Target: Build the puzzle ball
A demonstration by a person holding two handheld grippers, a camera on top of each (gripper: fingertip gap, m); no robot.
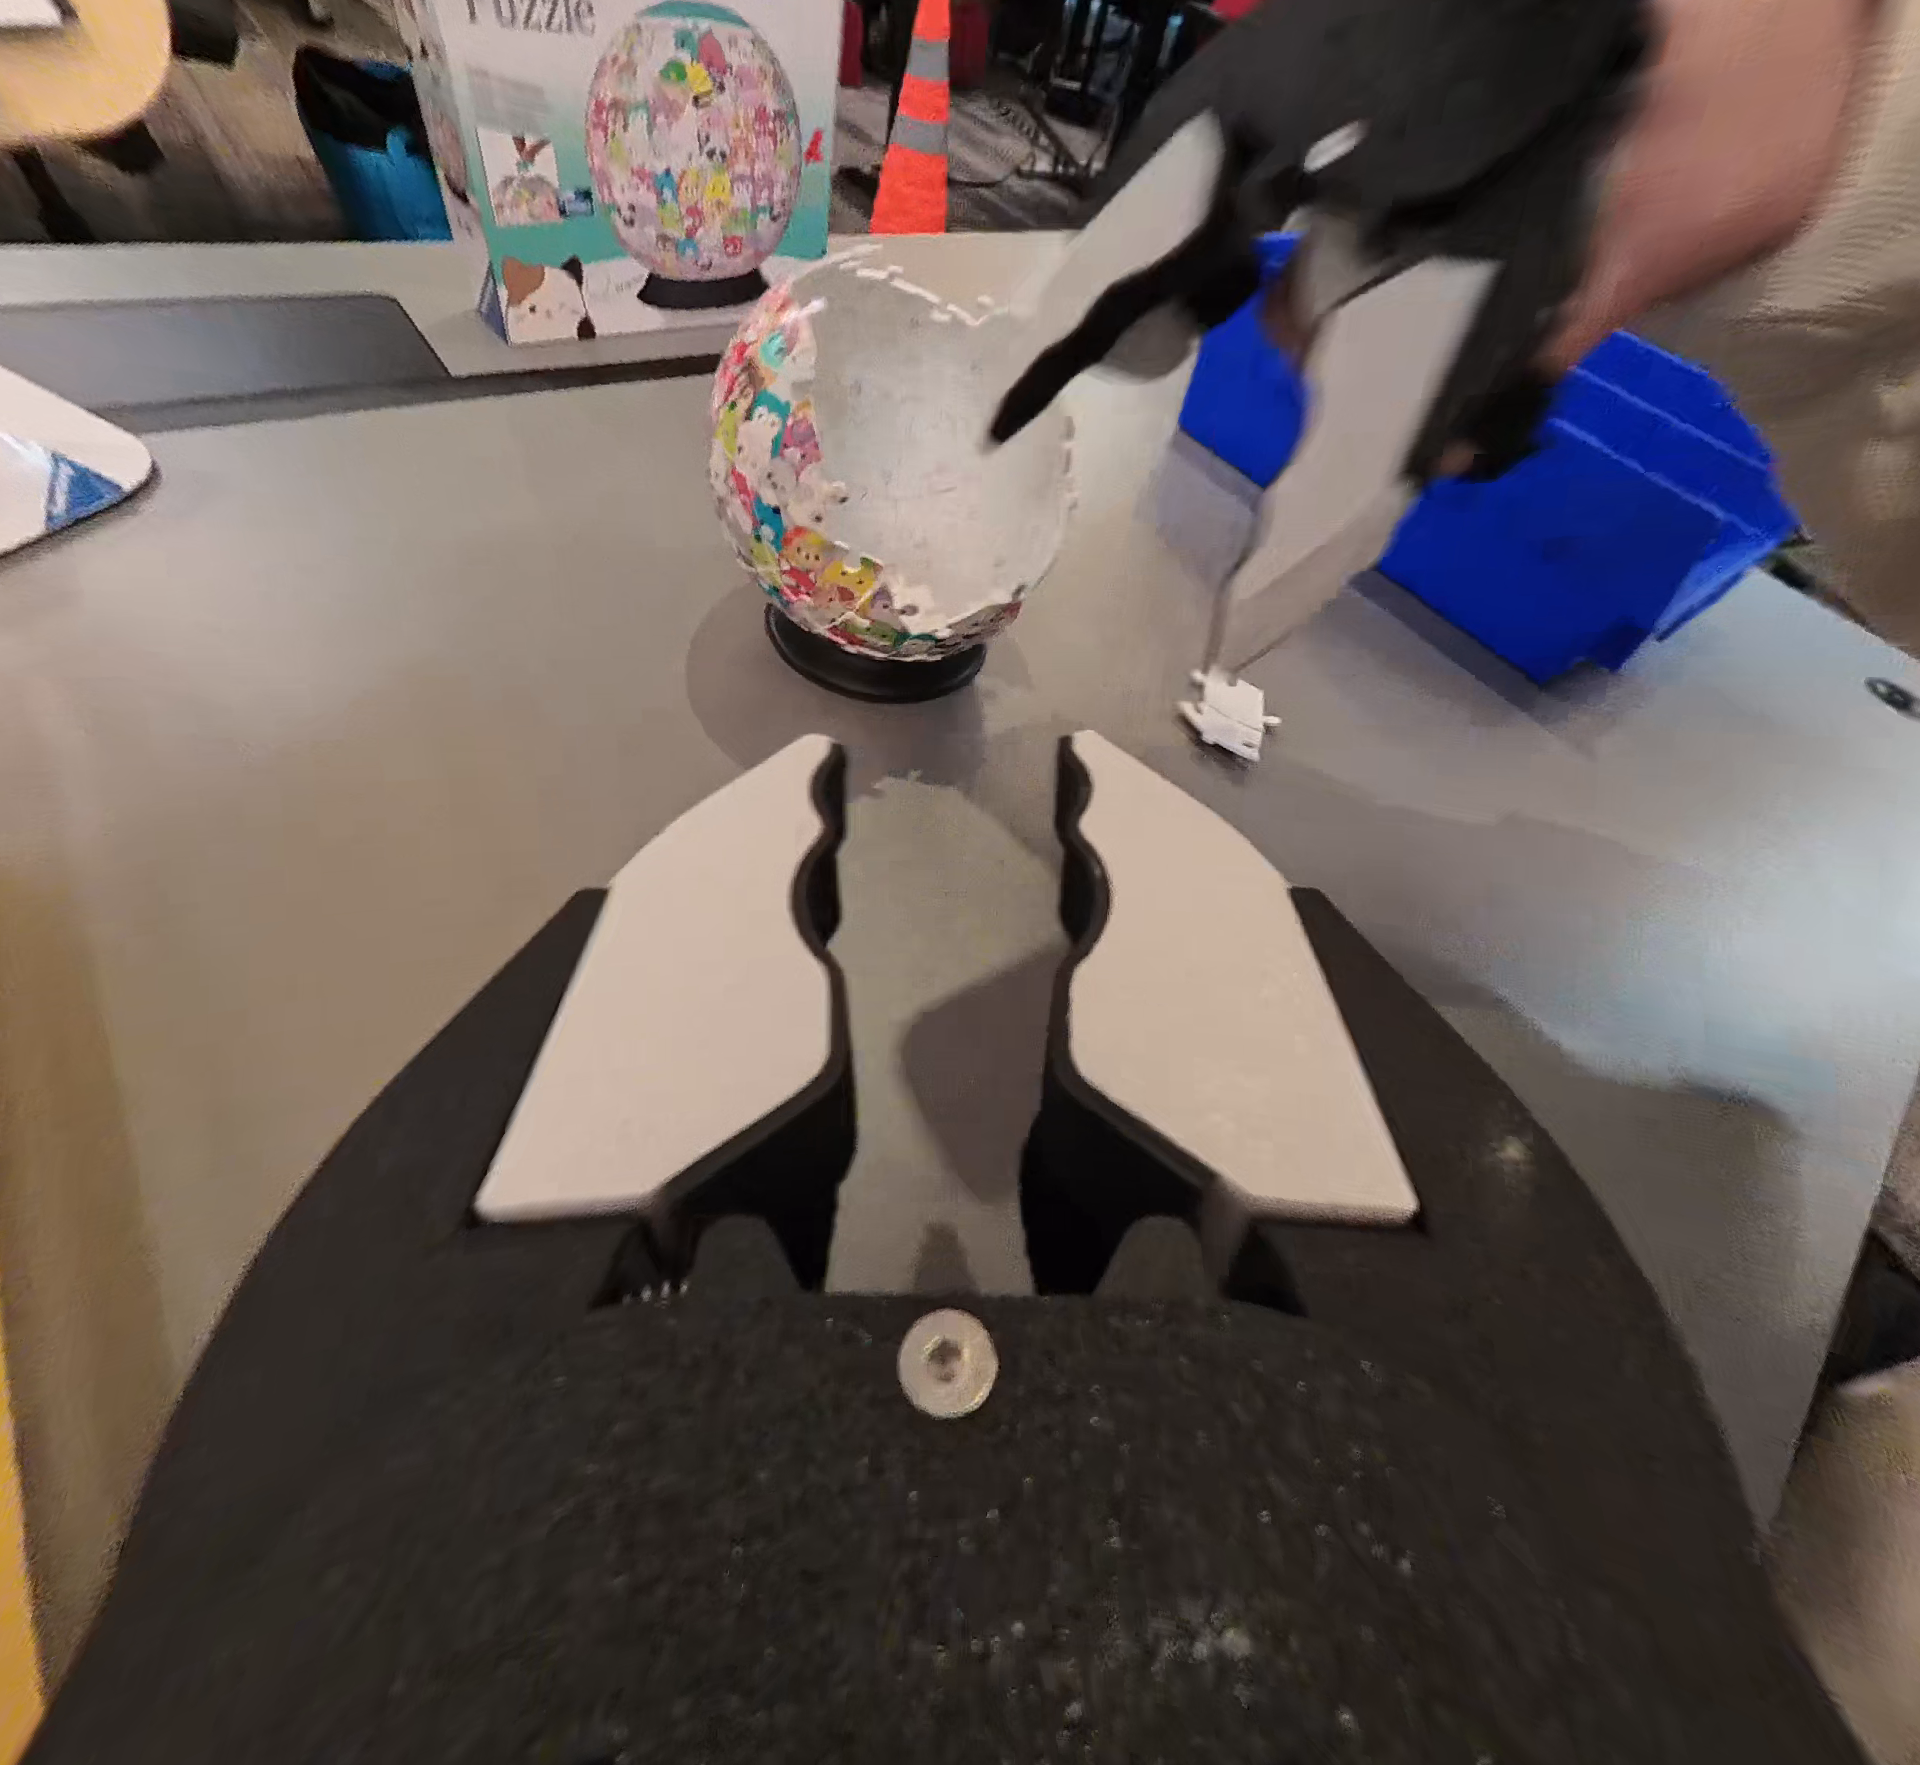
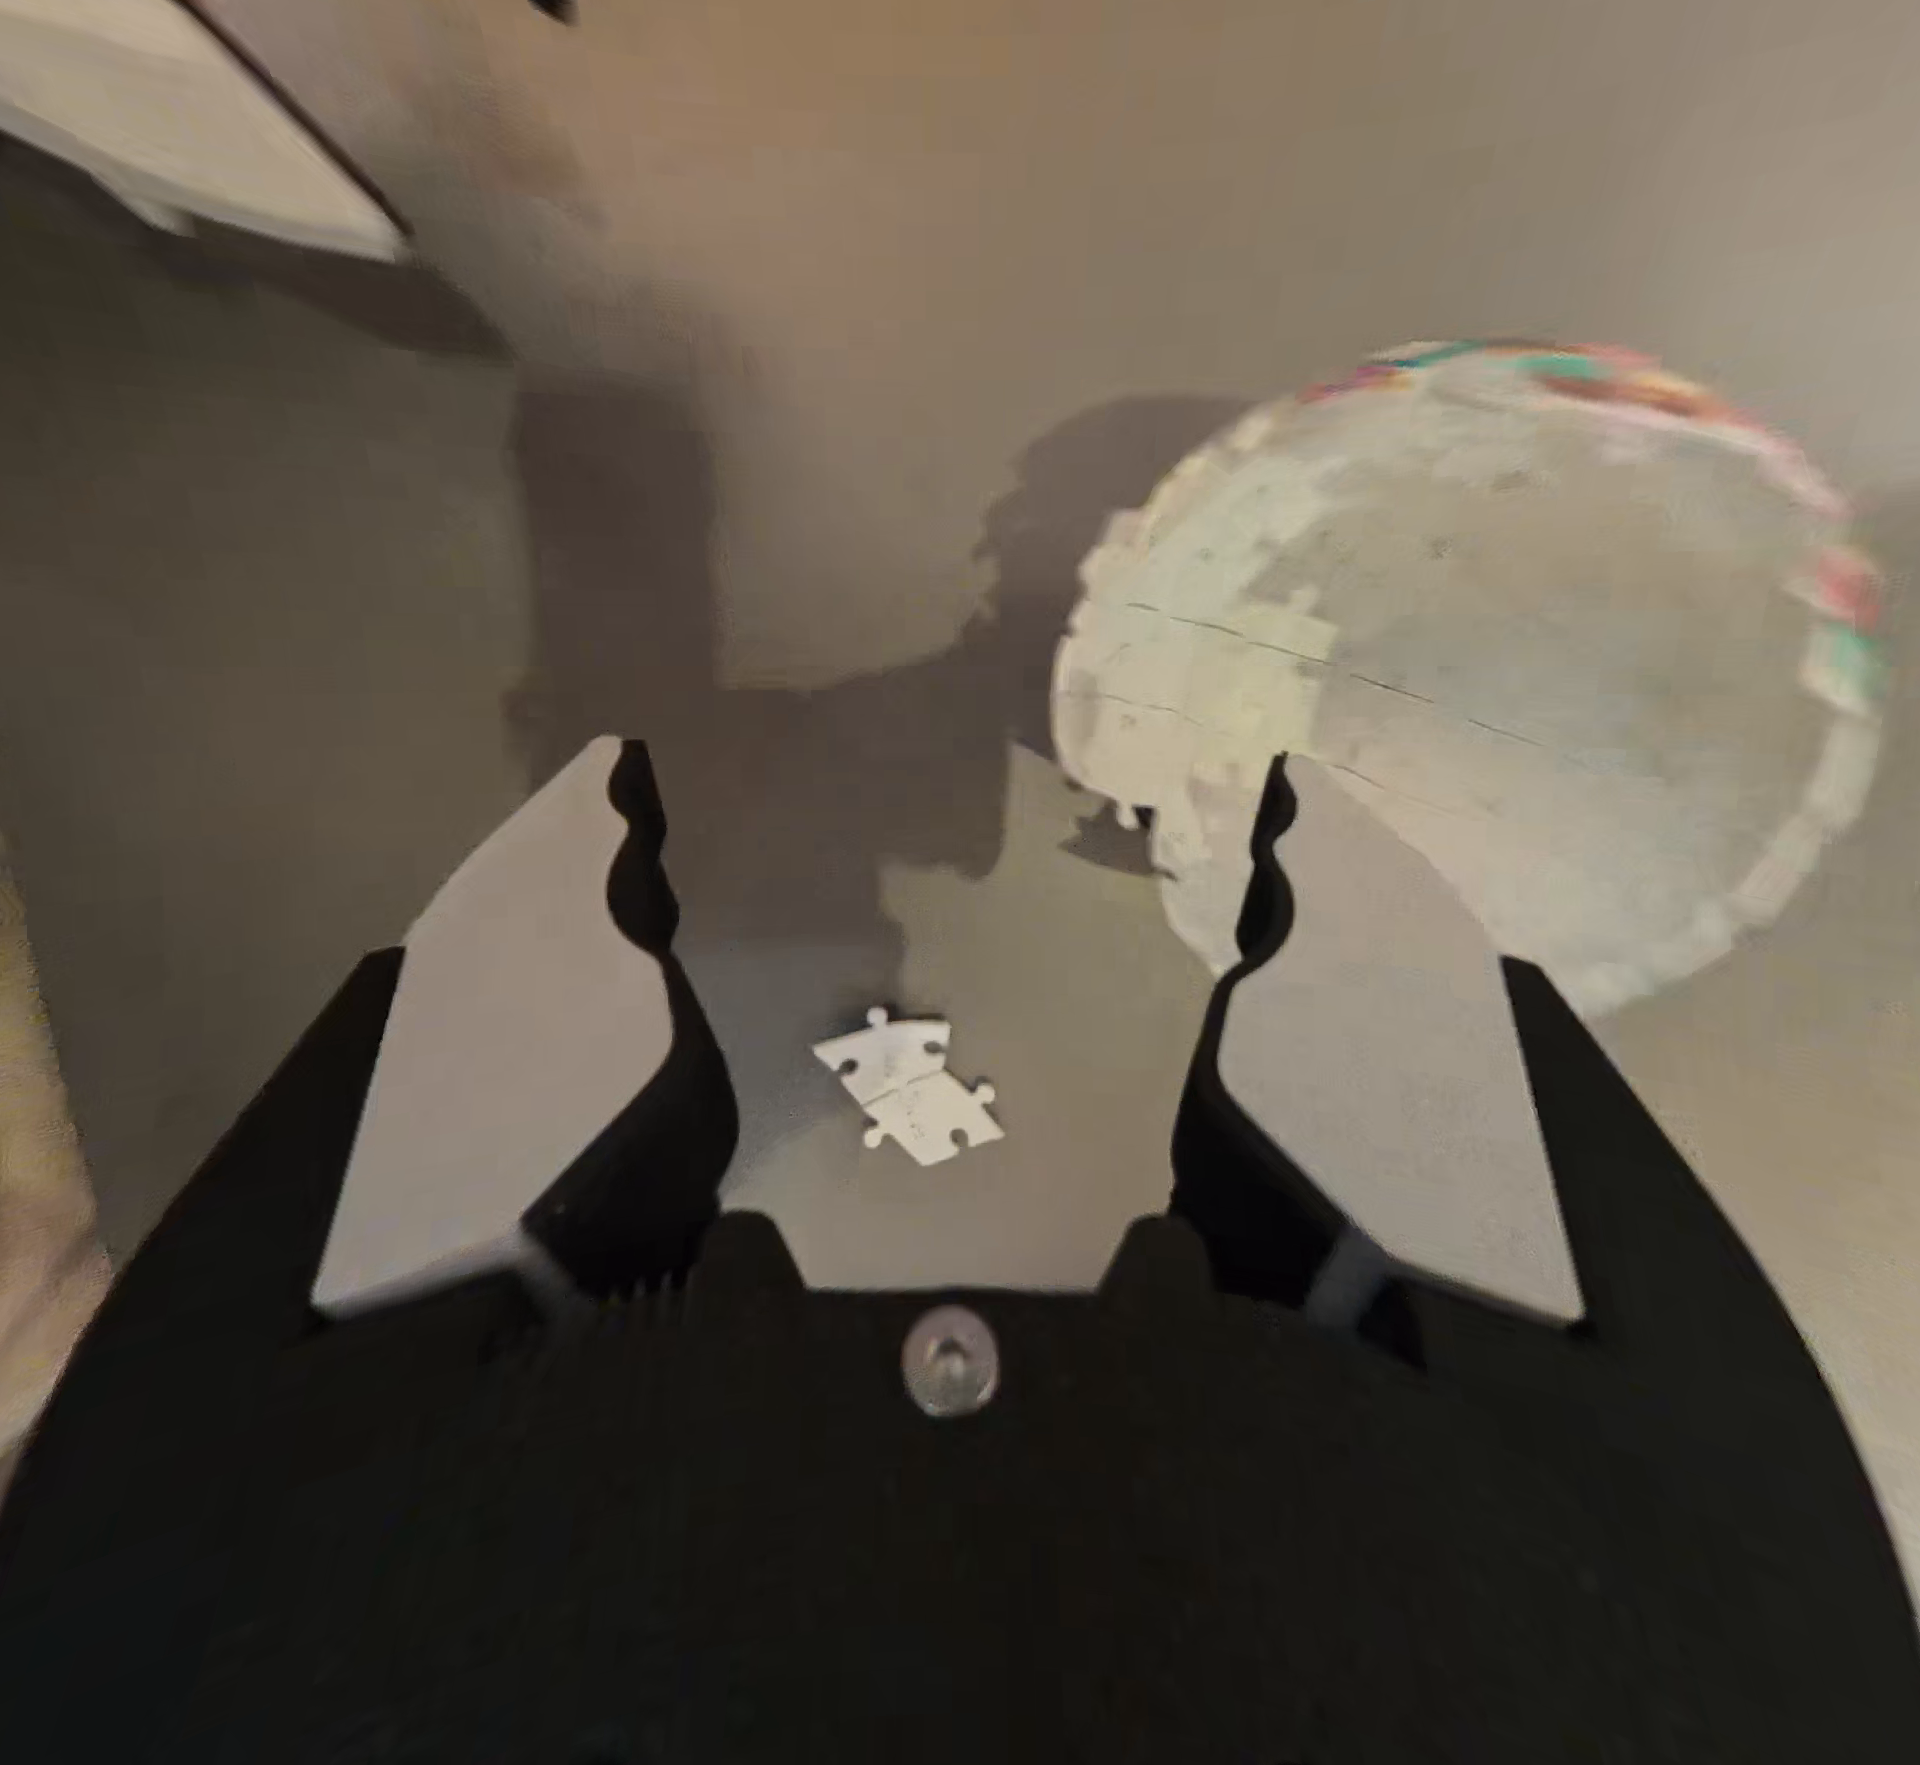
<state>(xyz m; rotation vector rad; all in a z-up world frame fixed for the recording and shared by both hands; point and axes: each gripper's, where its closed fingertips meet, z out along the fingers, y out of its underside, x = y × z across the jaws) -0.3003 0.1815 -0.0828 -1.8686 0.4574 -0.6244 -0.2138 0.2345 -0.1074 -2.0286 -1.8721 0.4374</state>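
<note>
The partly built puzzle ball stands on a black ring stand in the middle of the grey table. Its left side is colourful and its open right side shows the white inside. It also shows blurred in the right wrist view. Two joined white puzzle pieces lie face down on the table, right of the stand. My right gripper is open and empty, pointing down over these pieces; in the left wrist view one of its fingers reaches down beside them. My left gripper is open and empty, just short of the ball.
The puzzle box stands behind the ball. A blue bin sits at the right of the table. An orange cone and cluttered tables are beyond the far edge. A white mat corner lies at the left.
</note>
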